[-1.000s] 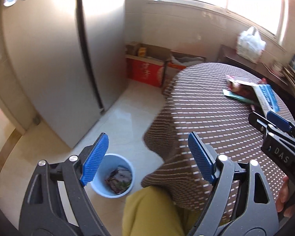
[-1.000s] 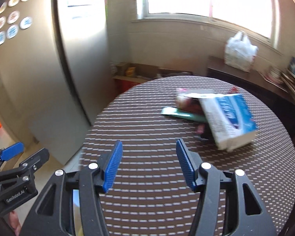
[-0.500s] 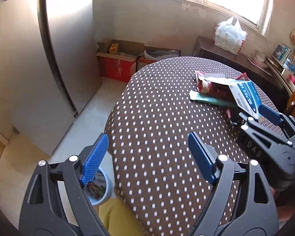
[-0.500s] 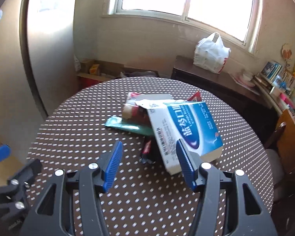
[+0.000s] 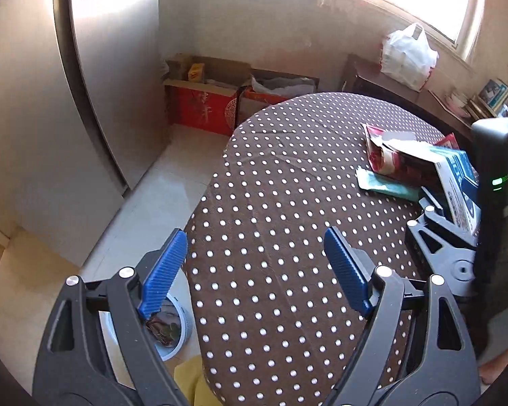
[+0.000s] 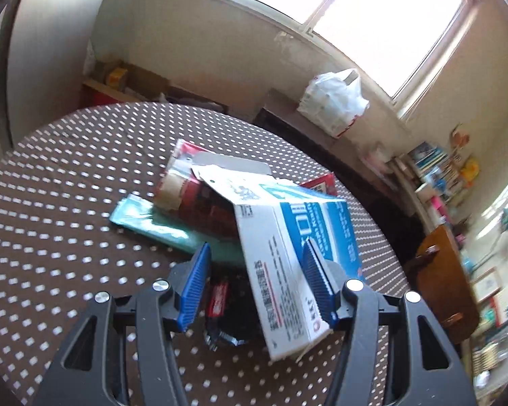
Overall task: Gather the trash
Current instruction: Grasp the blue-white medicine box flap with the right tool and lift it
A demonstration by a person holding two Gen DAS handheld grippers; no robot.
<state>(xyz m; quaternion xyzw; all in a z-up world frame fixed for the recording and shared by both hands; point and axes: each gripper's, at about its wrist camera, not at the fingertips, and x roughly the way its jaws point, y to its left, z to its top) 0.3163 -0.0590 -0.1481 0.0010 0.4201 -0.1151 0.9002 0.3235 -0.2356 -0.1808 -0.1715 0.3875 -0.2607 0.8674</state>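
Observation:
A heap of trash lies on the round table with the brown dotted cloth [image 5: 271, 203]: a blue-and-white carton [image 6: 288, 237] on top, a red packet [image 6: 193, 199], a green packet [image 6: 142, 220] and a small dark wrapper [image 6: 220, 301]. My right gripper [image 6: 255, 247] is open, tilted down over the heap. The carton's near end lies between its fingers, and its left pad stands off the carton. My left gripper [image 5: 254, 247] is open and holds nothing, above the table's near left edge. A blue bin [image 5: 179, 335] with wrappers in it stands on the floor below.
A tall steel fridge [image 5: 34, 135] fills the left. Red cardboard boxes [image 5: 206, 108] sit against the wall. A white plastic bag [image 6: 332, 105] rests on a dark sideboard, a wooden chair [image 6: 447, 287] stands at the right, and the person's yellow trouser leg [image 5: 186, 382] is by the bin.
Both grippers have swung from the fridge side to the table. The right one went forward and down to the heap, so the carton lies between its fingers. Neither one's jaws moved.

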